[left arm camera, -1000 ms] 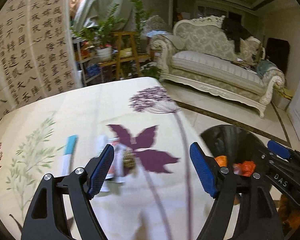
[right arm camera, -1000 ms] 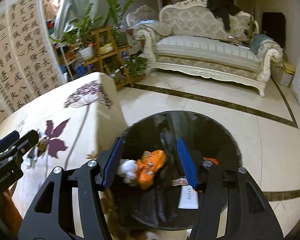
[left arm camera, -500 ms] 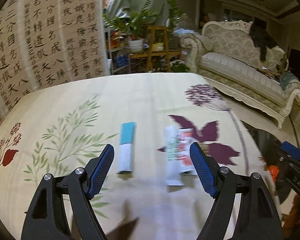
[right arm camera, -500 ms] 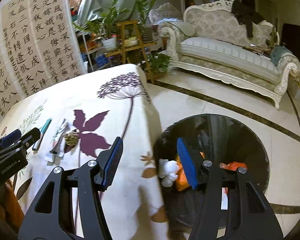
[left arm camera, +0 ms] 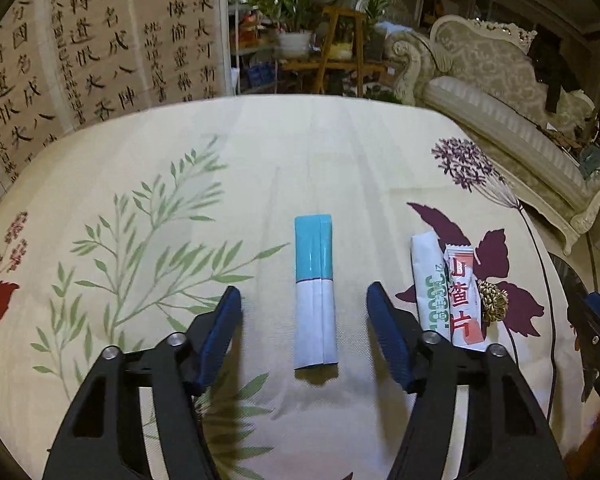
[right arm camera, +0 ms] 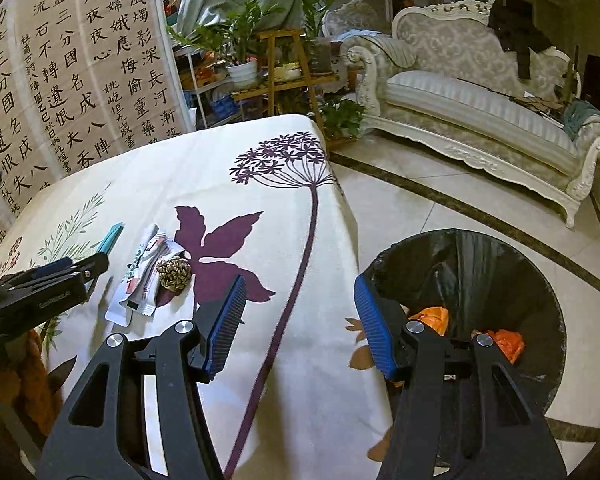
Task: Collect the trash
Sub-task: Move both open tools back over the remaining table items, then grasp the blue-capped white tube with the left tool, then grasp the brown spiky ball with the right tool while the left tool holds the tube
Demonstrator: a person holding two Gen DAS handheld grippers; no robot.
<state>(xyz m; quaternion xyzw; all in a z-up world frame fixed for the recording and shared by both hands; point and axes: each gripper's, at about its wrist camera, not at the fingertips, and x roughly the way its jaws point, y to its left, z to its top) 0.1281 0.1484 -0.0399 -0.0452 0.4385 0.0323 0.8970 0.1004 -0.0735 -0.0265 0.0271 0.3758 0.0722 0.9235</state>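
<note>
Because our left claw (left arm camera: 304, 308) straddles the teal-and-white packet (left arm camera: 315, 292), its jaws are closing with the packet between them, pads not yet touching it. That packet lies lengthwise mid-table, in line with the fingers, which suits a side pinch. Nearer the table's (left arm camera: 260, 152) right edge, two sachets (left arm camera: 448, 288) overlap beside a pinecone (left arm camera: 491, 300). Our right claw (right arm camera: 300, 320) hangs spread and empty over that edge, the bin (right arm camera: 520, 264) just beyond, likely waiting its turn.
</note>
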